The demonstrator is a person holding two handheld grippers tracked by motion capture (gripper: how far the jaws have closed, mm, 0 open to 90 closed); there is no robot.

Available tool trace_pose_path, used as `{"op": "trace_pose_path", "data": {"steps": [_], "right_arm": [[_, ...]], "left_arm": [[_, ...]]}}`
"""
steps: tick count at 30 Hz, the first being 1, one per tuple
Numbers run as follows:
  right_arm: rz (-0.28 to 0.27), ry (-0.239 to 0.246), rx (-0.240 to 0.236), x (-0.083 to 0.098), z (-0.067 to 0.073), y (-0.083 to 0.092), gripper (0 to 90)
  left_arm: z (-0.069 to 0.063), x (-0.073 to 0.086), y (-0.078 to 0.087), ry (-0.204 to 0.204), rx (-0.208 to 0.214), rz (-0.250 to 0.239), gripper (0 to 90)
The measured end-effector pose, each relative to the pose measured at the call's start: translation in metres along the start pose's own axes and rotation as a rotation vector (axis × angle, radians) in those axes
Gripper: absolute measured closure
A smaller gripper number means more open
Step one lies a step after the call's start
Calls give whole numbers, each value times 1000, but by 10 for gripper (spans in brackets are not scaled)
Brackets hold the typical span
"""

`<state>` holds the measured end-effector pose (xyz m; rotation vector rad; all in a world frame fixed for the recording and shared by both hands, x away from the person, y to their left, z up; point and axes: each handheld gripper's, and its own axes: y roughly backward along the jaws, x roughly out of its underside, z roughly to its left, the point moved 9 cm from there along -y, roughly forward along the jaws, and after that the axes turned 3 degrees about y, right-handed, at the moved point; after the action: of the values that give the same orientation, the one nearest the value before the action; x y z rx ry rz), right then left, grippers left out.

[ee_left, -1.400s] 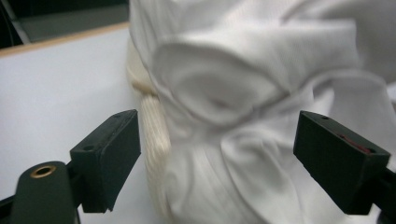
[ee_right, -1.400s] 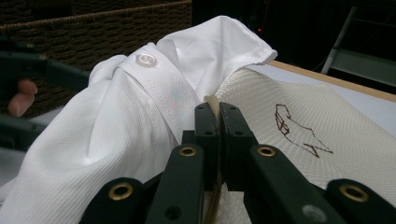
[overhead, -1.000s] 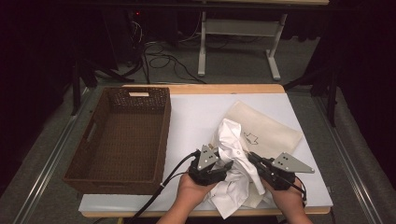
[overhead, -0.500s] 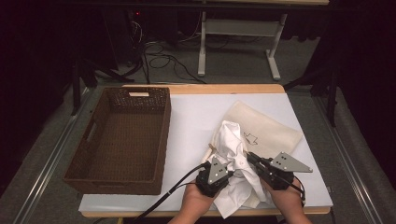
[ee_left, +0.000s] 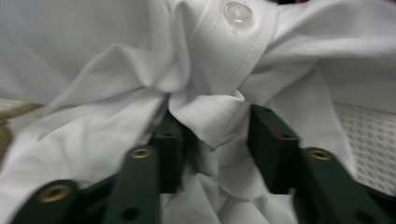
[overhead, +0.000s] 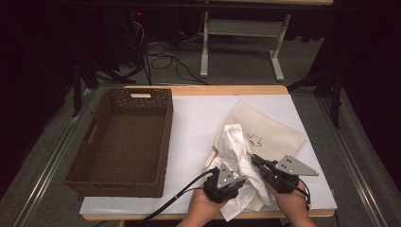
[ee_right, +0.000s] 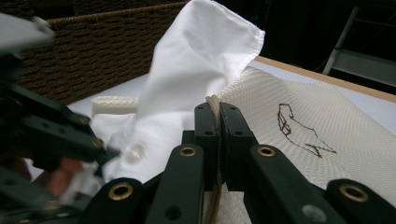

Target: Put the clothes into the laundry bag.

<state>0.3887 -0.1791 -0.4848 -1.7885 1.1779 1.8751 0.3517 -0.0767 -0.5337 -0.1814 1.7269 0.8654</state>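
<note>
The wicker basket (overhead: 124, 142) stands at the left edge of the table (overhead: 198, 118); the cream bag (overhead: 274, 135) lies toward the right edge; the white shirt (overhead: 234, 151) is bunched at the near edge; my left gripper (ee_left: 212, 135), just opened, has shirt cloth between its jaws; my right gripper (ee_right: 218, 135) is clamped on the bag's cord (ee_right: 214, 105).

Bare surface (overhead: 198, 123) lies open between basket (overhead: 124, 137) on the left and bag (overhead: 272, 132) on the right; the shirt (overhead: 234, 144) heaps up near the front edge.
</note>
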Motion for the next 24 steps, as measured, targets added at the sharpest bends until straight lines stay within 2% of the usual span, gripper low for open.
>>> {"op": "trace_pose_path", "data": {"steps": [1,3,4,8,11,12,13,14,15,16,18,19,22,23,24], "right_arm": [[-2,3,1,0,0,0,881],[3,2,6,0,0,0,881],[3,2,6,0,0,0,881],[1,8,9,0,0,0,880],[0,2,4,0,0,0,880],[-1,2,5,0,0,0,880],[-1,0,5,0,0,0,880],[-1,0,5,0,0,0,880],[0,5,4,0,-1,0,880],[0,5,4,0,-1,0,880],[0,3,4,0,-1,0,880],[-2,3,2,0,0,-1,880],[2,3,0,1,0,-1,880],[4,6,1,1,0,-1,880],[4,5,0,1,1,-1,880]], "left_arm": [[0,-2,13,1,-8,-18,459],[2,-2,25,-2,-16,-33,399],[2,-2,25,-2,-16,-33,383],[12,-2,42,-5,-56,-63,343],[29,-8,47,82,-77,-106,317],[34,-12,48,102,-85,-126,308],[40,-24,46,128,-101,-164,282],[40,-24,46,128,-101,-164,260],[44,-37,40,150,-111,-186,231],[44,-37,40,150,-111,-186,203],[46,-49,32,168,-114,-191,176],[46,-59,23,177,-111,-184,163],[48,-66,14,173,-118,-169,186],[49,-68,11,188,-115,-163,186],[51,-68,7,203,-105,-149,224]]}}
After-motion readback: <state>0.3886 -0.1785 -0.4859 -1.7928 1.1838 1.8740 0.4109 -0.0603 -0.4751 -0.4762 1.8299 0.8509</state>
